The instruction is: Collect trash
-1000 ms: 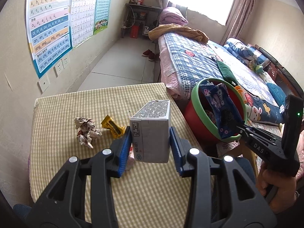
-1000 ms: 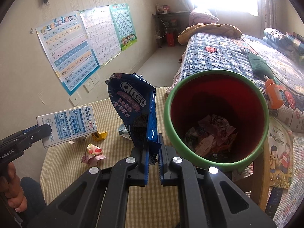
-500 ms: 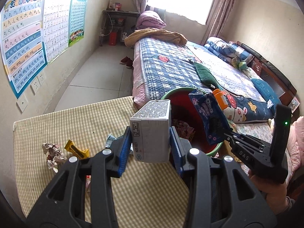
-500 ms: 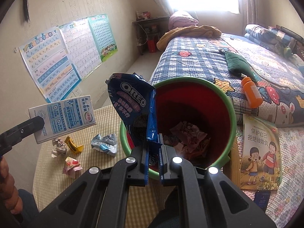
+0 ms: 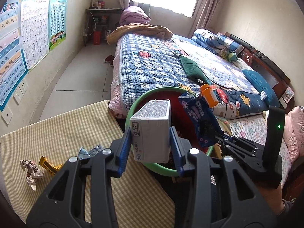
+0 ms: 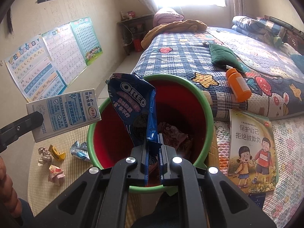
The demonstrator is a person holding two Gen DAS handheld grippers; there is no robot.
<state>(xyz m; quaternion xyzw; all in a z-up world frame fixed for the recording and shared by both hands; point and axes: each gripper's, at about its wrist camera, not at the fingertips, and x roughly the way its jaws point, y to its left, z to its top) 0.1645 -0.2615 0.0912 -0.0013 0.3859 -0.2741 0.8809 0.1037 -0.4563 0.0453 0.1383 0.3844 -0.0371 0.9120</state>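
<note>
Jaws clamped on trash: the left gripper (image 5: 151, 146) holds a milk carton (image 5: 152, 133), the right gripper (image 6: 153, 159) pinches a blue Oreo wrapper (image 6: 133, 110), both above the green-rimmed bin (image 6: 207, 106) off the table's (image 5: 57, 129) right edge. Delivery looks nearly done; next, release both. Crumpled wrappers (image 6: 55, 172) lie near the table's left edge.

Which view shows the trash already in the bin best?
The right wrist view: it looks straight into the bin, showing crumpled wrappers at the bottom. The left wrist view shows only its rim; the carton blocks the inside.
</note>
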